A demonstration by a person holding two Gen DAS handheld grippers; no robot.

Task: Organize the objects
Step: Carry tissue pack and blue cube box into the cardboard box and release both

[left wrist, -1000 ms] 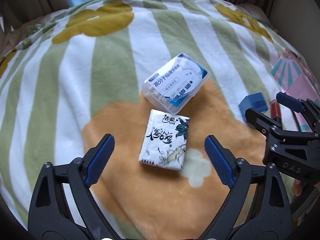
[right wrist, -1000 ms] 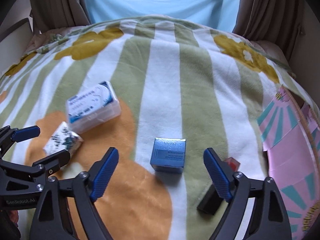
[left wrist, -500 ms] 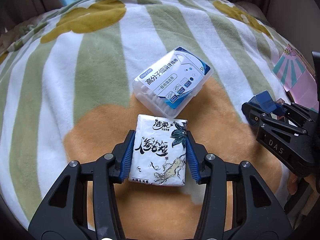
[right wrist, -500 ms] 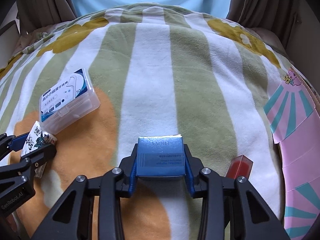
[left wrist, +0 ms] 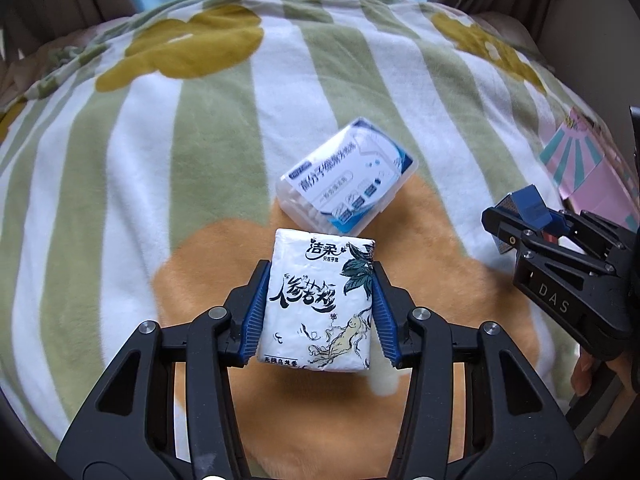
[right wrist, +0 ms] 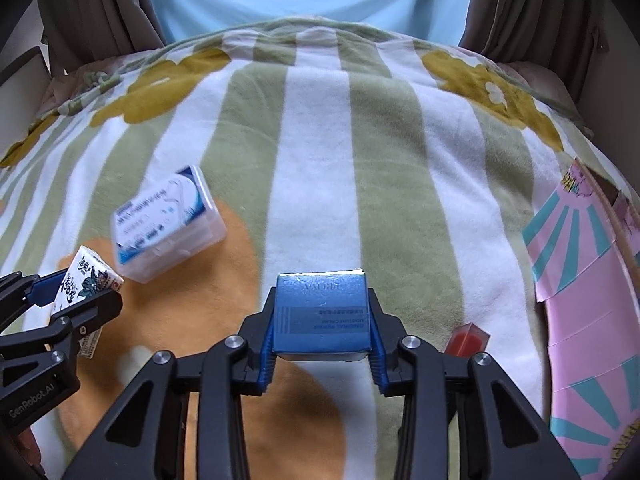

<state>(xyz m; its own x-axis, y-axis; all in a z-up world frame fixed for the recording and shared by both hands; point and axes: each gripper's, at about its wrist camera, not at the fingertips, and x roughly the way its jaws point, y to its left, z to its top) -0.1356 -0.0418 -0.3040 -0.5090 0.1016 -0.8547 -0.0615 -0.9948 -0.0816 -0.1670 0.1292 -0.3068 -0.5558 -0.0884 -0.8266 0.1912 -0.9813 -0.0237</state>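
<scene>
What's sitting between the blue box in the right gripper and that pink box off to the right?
Only the small red block, lying on the blanket just right of the right gripper, which is shut on the blue box. Otherwise bare blanket reaches the pink box.

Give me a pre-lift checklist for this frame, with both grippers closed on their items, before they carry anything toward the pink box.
1. Left gripper grip on the tissue pack: both blue pads press its sides. Ok.
2. Right gripper grip on the blue box: pads clamp both sides. Ok.
3. Tissue pack clear of the clear floss-pick case: the pack's far edge sits very near the case; contact cannot be told.
4. Red stick clear of the right gripper: it lies right beside the right finger; cannot tell.
5. Pink box open to receive items: only its patterned flap and part of a rim show. Cannot tell.
</scene>
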